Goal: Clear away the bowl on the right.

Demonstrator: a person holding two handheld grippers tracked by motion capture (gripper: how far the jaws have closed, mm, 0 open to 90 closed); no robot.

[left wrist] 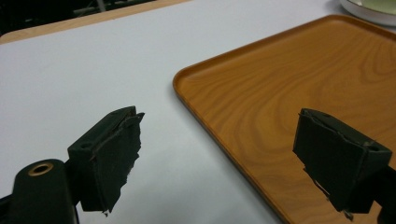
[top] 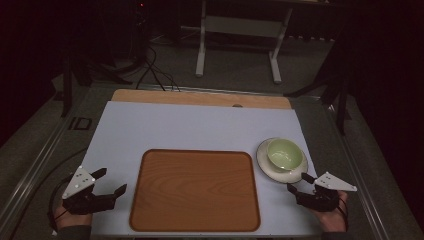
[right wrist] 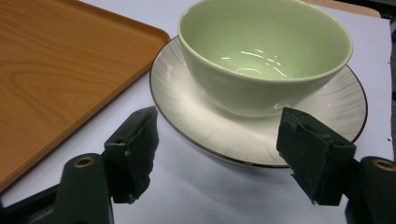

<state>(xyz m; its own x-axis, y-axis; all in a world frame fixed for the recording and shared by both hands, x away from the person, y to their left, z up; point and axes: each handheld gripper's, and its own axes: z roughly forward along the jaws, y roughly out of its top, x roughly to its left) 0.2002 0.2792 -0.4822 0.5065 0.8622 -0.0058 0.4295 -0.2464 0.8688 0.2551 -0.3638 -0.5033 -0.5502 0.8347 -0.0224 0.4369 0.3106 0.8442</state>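
Observation:
A pale green bowl [top: 285, 154] [right wrist: 261, 56] stands empty on a white plate [top: 266, 165] [right wrist: 187, 107] at the right of the white mat. Left of it lies an empty wooden tray [top: 195, 190] [left wrist: 289, 93] [right wrist: 51, 70]. My right gripper [top: 300, 183] [right wrist: 217, 156] is open just in front of the plate's near rim, with nothing between its jaws. Beside the tray's left edge my left gripper [top: 111, 181] [left wrist: 217, 163] is open too, one jaw over the mat and the other over the tray's corner.
The white mat [top: 190, 125] covers a wooden tabletop [top: 200, 97] that shows along the far edge. Dark floor, cables [top: 155, 70] and a white table frame [top: 240, 30] lie beyond the table.

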